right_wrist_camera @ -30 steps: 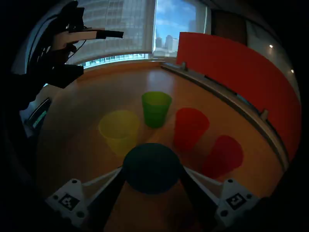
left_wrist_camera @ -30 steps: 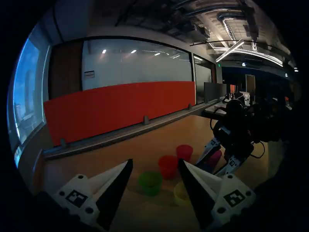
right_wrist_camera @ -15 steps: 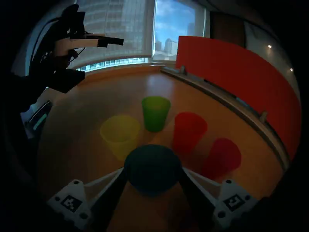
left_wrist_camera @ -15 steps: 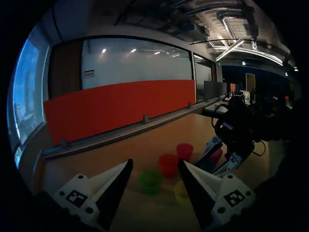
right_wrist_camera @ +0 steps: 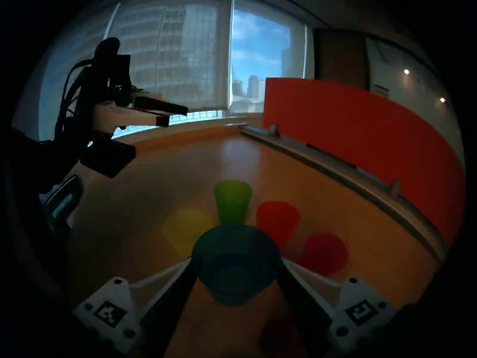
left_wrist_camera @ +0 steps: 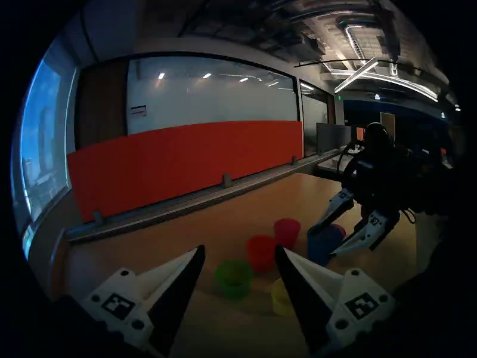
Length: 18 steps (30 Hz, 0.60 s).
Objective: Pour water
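My right gripper point(right_wrist_camera: 235, 267) is shut on a dark blue cup point(right_wrist_camera: 235, 275), held upright above the wooden table point(right_wrist_camera: 149, 179). Below and beyond it stand a yellow cup point(right_wrist_camera: 186, 230), a green cup point(right_wrist_camera: 232, 201), a red cup point(right_wrist_camera: 277, 221) and a crimson cup point(right_wrist_camera: 324, 253). In the left gripper view, the right gripper point(left_wrist_camera: 346, 230) hangs at the right with the blue cup point(left_wrist_camera: 324, 243), above the crimson cup point(left_wrist_camera: 287, 231). My left gripper point(left_wrist_camera: 238, 253) is open with nothing between its fingers, high over the green cup point(left_wrist_camera: 234, 277), red cup point(left_wrist_camera: 260, 252) and yellow cup point(left_wrist_camera: 281, 296).
A red partition point(left_wrist_camera: 179, 161) with a grey rail runs along the table's far edge. Big windows point(right_wrist_camera: 179, 59) lie beyond the table's end. The left gripper point(right_wrist_camera: 149, 110) and the hand holding it hover at the upper left of the right gripper view.
My right gripper has lifted the blue cup off the table, and the other cups now look smaller and farther below. The left gripper has barely moved.
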Motion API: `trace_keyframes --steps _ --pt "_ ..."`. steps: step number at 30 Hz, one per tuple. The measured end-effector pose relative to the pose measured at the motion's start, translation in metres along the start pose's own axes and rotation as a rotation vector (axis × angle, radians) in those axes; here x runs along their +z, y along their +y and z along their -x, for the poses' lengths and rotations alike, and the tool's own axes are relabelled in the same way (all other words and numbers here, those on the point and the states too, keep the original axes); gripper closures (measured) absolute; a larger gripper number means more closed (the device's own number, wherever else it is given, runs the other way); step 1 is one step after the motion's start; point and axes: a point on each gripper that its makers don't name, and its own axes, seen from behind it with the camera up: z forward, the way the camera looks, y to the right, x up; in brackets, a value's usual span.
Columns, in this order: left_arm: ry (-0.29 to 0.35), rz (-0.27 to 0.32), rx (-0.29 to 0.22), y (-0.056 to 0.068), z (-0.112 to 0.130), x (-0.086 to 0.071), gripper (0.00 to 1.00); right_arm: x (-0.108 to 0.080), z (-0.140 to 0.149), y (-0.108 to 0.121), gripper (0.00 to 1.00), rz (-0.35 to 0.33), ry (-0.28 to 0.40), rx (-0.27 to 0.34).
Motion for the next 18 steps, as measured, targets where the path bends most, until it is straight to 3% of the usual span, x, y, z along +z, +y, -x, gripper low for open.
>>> trace_keyframes --steps 18 --pt "-0.012 0.012 -0.005 0.003 0.007 0.008 0.14 -0.051 -0.060 0.018 0.09 0.061 0.205 0.010"
